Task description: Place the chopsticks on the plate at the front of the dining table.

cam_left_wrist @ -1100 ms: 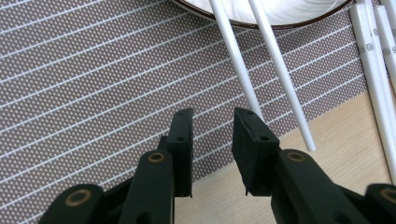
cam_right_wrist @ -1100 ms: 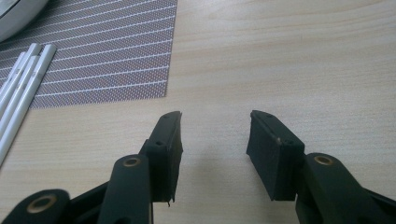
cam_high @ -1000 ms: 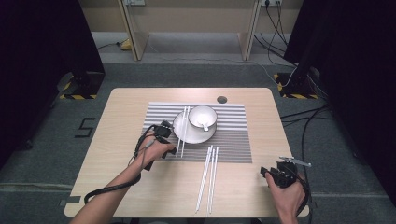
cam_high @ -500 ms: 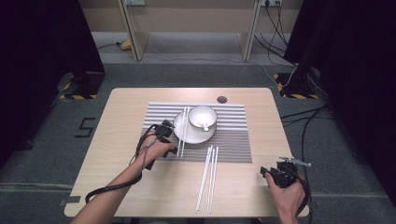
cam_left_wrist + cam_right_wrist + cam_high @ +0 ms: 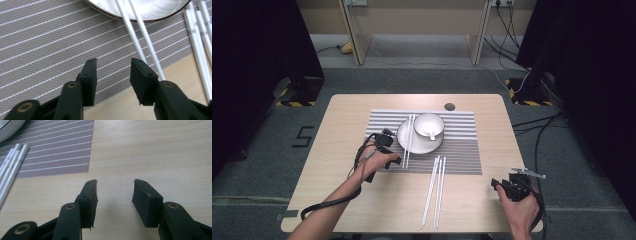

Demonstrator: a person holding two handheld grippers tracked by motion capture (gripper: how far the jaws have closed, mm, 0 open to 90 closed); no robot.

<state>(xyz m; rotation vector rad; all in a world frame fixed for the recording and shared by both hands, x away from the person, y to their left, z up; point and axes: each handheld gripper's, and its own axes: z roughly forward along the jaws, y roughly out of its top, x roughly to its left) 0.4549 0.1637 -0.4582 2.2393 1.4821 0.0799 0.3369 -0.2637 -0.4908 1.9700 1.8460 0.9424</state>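
A white plate (image 5: 422,146) on a striped placemat (image 5: 462,150) carries a white bowl (image 5: 429,124) with a spoon (image 5: 432,134) in it. One pair of white chopsticks (image 5: 408,142) lies across the plate's left side. My left gripper (image 5: 391,154) is open beside their near ends. In the left gripper view the gripper (image 5: 113,67) holds nothing, and these chopsticks (image 5: 135,32) run past its right jaw. A second pair of chopsticks (image 5: 434,190) lies half on the mat, half on the wood. My right gripper (image 5: 503,187) (image 5: 115,187) stands open over bare table.
The wooden table (image 5: 342,130) has a small dark round hole (image 5: 449,106) near its far edge. The placemat's corner (image 5: 57,150) and the second chopsticks (image 5: 10,170) lie up and left of the right gripper. Cables trail from both grippers.
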